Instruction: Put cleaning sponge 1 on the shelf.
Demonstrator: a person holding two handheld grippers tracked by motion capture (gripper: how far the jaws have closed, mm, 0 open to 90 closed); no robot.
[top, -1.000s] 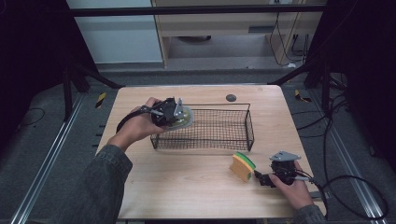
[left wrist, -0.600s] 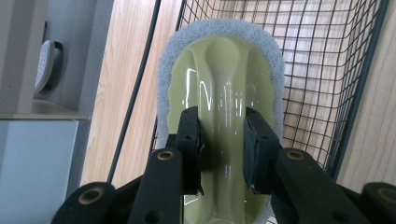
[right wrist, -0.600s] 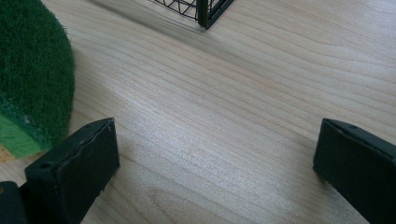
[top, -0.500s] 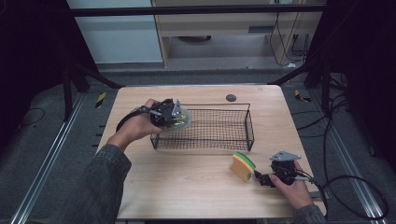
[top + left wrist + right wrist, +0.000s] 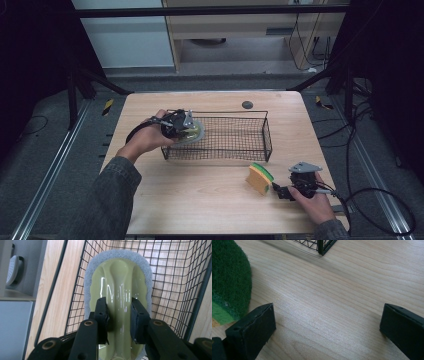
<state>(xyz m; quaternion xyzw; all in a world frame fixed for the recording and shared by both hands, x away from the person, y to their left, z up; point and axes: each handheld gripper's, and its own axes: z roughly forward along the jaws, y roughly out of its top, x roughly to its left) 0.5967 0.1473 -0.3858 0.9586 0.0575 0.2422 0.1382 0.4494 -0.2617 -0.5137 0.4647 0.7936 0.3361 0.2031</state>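
My left gripper [image 5: 189, 127] is shut on the raised handle of a pale green dish scrubber [image 5: 196, 133] with a grey foam rim. It holds the scrubber tilted at the left end of a black wire basket [image 5: 268, 131]. In the left gripper view the pads of the gripper [image 5: 118, 308] press both sides of the scrubber's [image 5: 117, 272] ridge, with the basket mesh [image 5: 175, 277] behind. My right gripper [image 5: 280, 191] rests low at the table's front right, open, just right of a yellow and green sponge [image 5: 260, 179]. In the right gripper view the gripper [image 5: 327, 327] has bare wood between its jaws and the sponge [image 5: 229, 277] at its left.
A small dark round disc [image 5: 246, 104] lies on the table behind the basket. A basket corner [image 5: 322, 246] stands a short way beyond the right gripper. The wooden table [image 5: 200, 200] ends close behind the right hand, where a cable [image 5: 380, 200] trails off.
The left hand has sunk a little with the scrubber, toward the basket's left end. The right hand and the sponge have stayed put.
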